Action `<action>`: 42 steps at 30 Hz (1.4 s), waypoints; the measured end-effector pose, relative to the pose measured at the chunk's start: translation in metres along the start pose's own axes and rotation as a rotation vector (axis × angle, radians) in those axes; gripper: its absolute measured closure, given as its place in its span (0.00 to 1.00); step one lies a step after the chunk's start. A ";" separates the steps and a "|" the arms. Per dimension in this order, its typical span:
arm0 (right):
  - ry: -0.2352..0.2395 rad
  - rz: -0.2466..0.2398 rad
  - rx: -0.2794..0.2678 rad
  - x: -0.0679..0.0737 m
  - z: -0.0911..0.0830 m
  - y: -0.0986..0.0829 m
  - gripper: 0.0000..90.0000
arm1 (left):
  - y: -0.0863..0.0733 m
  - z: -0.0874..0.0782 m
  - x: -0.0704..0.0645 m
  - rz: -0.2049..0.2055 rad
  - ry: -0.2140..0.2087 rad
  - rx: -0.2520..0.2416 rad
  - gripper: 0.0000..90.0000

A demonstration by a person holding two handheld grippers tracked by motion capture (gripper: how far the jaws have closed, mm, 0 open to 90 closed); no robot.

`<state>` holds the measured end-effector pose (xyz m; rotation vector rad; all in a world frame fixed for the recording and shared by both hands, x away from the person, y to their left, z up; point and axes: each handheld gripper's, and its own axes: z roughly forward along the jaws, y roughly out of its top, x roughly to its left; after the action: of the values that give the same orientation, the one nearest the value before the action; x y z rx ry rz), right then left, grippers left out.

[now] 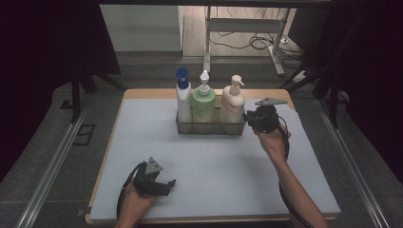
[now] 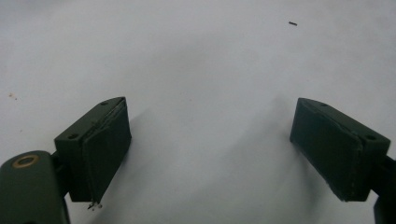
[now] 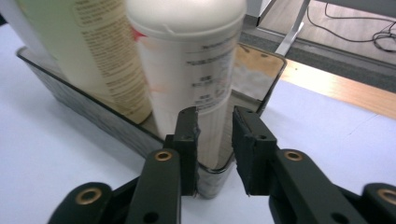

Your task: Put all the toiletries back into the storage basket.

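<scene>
A clear tray (image 1: 187,128) stands at the back middle of the pale blue mat and holds three pump bottles: a white one with a blue top (image 1: 183,102), a green one (image 1: 203,104) and a cream one (image 1: 232,102). My right gripper (image 1: 247,118) is at the tray's right end. In the right gripper view its jaws (image 3: 215,133) stand close together on either side of the tray's near corner (image 3: 215,175), right in front of the cream bottle (image 3: 187,60). My left gripper (image 1: 166,185) rests low near the front left of the mat, open, with bare mat between its jaws (image 2: 210,140).
The mat (image 1: 214,166) lies on a wooden table whose edge (image 1: 142,93) shows at the back. Metal rails (image 1: 52,166) run along both sides. A desk frame (image 1: 247,28) and cables lie on the floor beyond.
</scene>
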<state>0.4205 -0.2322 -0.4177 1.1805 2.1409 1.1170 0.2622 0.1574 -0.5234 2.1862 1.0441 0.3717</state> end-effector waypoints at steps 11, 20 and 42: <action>-0.045 0.111 0.015 -0.022 0.022 -0.001 1.00 | 0.000 0.000 0.000 0.000 0.000 0.000 0.14; -0.036 0.102 0.043 -0.022 0.043 0.004 0.99 | 0.000 0.000 0.000 0.000 0.000 0.000 0.14; -0.027 0.110 0.065 -0.018 0.064 -0.002 0.99 | 0.000 0.000 0.000 0.001 0.000 0.001 0.14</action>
<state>0.4739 -0.2202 -0.4563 1.3503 2.1284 1.0777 0.2622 0.1575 -0.5234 2.1870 1.0435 0.3715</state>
